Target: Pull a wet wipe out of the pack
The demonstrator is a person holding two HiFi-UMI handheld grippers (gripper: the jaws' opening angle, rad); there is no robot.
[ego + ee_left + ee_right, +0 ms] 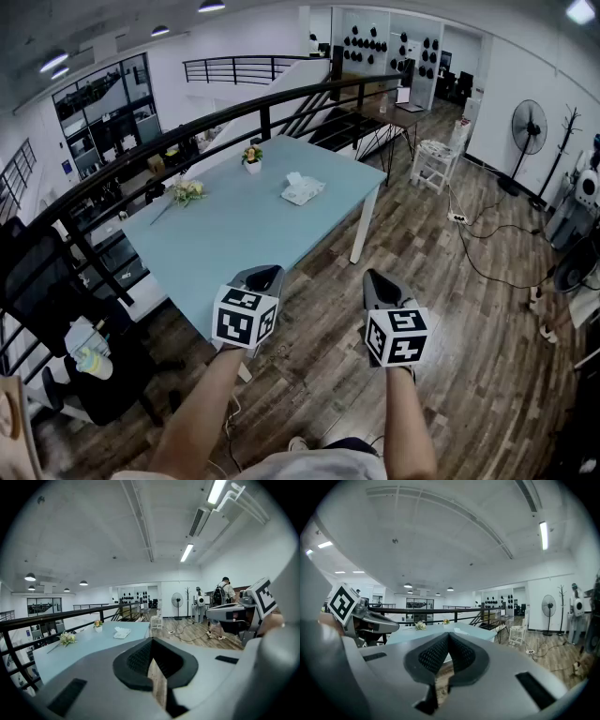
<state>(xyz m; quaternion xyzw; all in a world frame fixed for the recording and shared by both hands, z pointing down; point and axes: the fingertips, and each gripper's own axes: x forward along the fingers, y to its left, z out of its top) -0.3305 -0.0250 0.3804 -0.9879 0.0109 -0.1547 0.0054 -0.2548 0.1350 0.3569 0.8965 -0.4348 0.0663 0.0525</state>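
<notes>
The wet wipe pack (pixel 302 188) is white, with a wipe sticking up from its top, and lies on the far right part of the light blue table (pixel 234 234). It also shows small in the left gripper view, where the pack (pixel 122 632) is far ahead, and in the right gripper view as a pale pack (pixel 461 631). Both grippers hover over the wooden floor short of the table's near corner, well away from the pack. My left gripper (pixel 265 277) (pixel 151 640) is shut with nothing in it. My right gripper (pixel 378 282) (pixel 448 634) is shut and empty too.
A small flower pot (pixel 252 157) and a loose bouquet (pixel 187 191) lie on the table's far left. A black railing (pixel 141 150) runs behind the table and a dark chair (pixel 56 281) stands at the left. A fan (pixel 528 127), a white stool (pixel 436 155) and floor cables (pixel 487 234) are at the right.
</notes>
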